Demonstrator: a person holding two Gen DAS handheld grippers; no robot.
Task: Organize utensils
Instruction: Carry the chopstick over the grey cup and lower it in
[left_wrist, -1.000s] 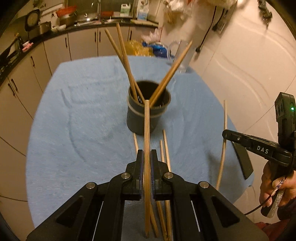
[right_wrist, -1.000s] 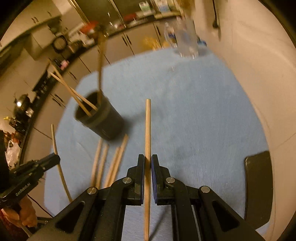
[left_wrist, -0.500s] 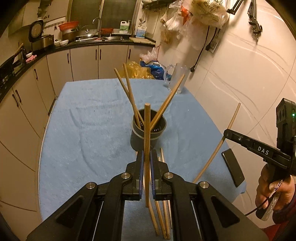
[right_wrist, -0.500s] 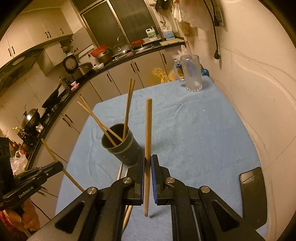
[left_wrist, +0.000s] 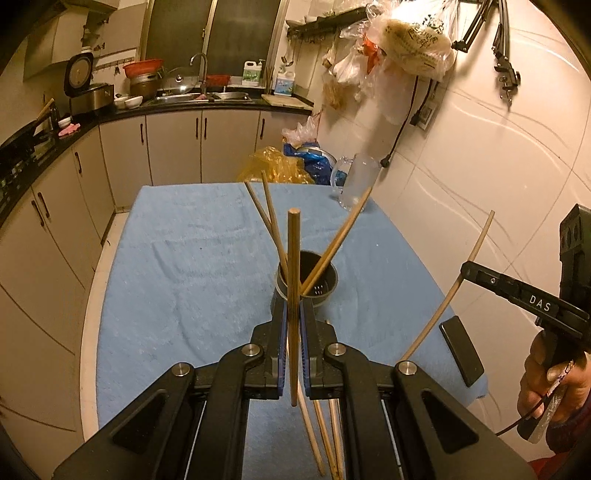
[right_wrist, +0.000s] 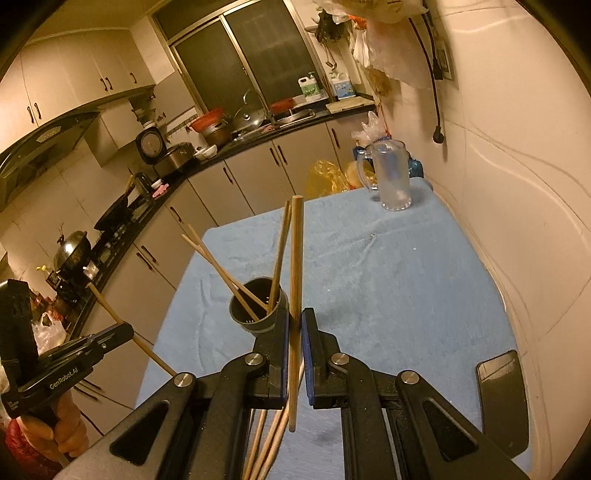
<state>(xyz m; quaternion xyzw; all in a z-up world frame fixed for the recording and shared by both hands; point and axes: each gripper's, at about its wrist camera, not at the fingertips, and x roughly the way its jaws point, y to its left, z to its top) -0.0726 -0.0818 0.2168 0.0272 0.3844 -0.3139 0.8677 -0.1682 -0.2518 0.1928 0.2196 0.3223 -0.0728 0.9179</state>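
Each gripper pinches 1 wooden chopstick: the left gripper holds its stick near upright, as does the right gripper with its own. The dark cylindrical plastic holder, already holding 3, stands ahead and below both.

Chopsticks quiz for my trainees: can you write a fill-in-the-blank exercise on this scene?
1. Each gripper holds one ____.
2. The dark cup holds ____ chopsticks.
3. The cloth on the table is ____.
4. The phone lies on the table's ____ side.

Missing: chopstick; three; blue; right
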